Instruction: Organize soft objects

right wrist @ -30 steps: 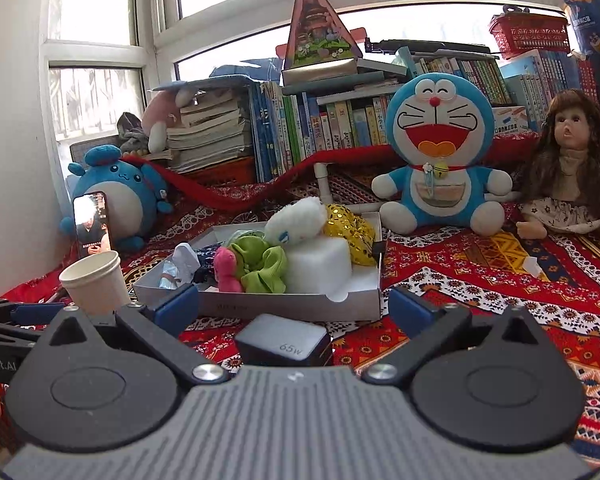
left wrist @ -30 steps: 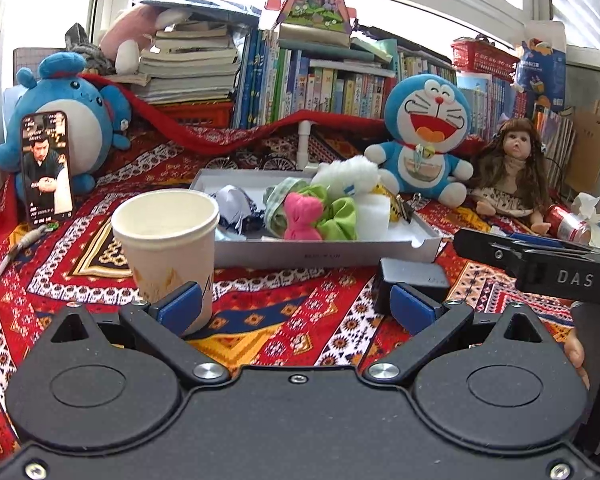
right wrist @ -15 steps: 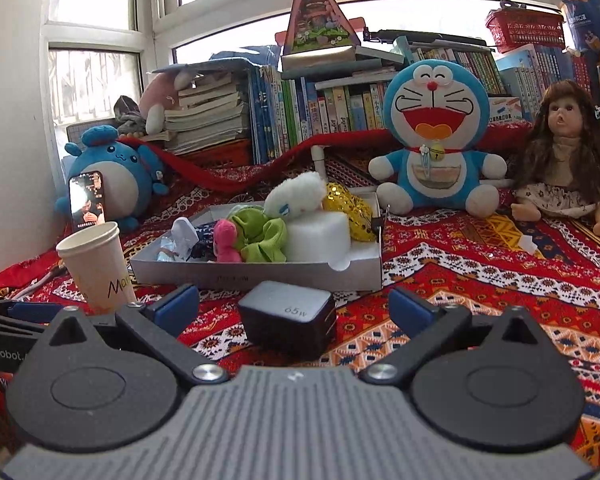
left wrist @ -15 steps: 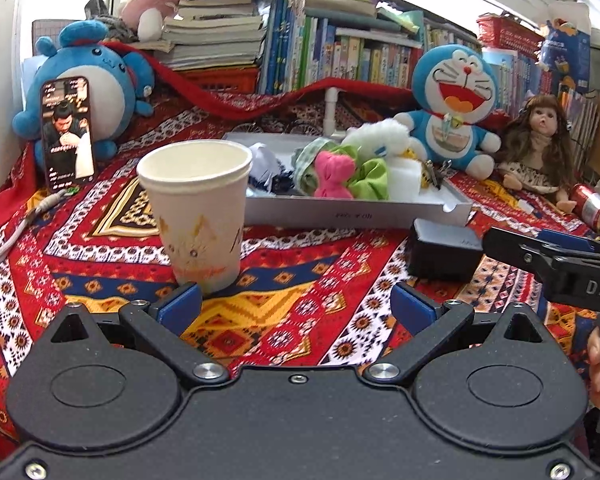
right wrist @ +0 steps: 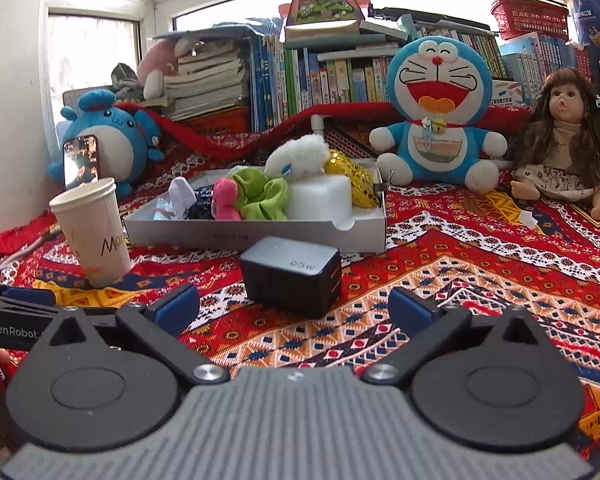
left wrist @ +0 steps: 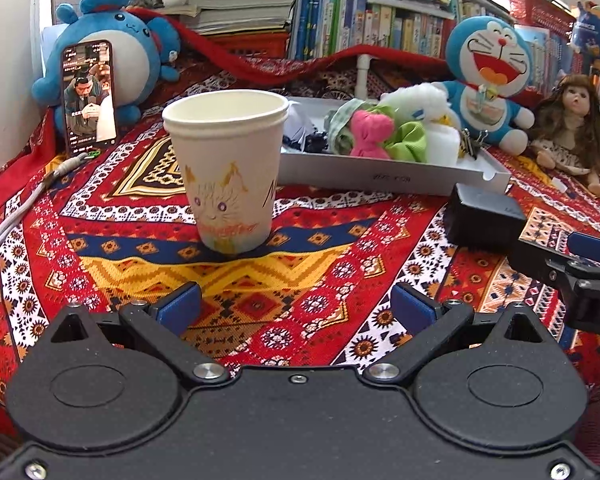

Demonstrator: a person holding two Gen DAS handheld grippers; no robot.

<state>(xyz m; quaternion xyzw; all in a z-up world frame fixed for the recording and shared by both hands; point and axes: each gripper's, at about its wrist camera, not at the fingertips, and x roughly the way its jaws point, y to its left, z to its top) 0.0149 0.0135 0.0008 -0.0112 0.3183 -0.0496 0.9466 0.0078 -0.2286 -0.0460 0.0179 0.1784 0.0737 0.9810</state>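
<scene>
Both my tools — left [left wrist: 296,306], right [right wrist: 294,306] — gape empty at lower centre, poised toward the tray [right wrist: 256,234] of soft things.

the paper cup [left wrist: 226,168] stands right before my left tongs [left wrist: 296,310]. the black charger [right wrist: 292,276] blocks my right tongs [right wrist: 294,306]. bare cloth [right wrist: 480,280] lies right of it.

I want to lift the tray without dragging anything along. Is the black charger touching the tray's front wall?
Apart. In the right wrist view, a strip of patterned cloth shows between the black charger and the tray's front wall.
</scene>
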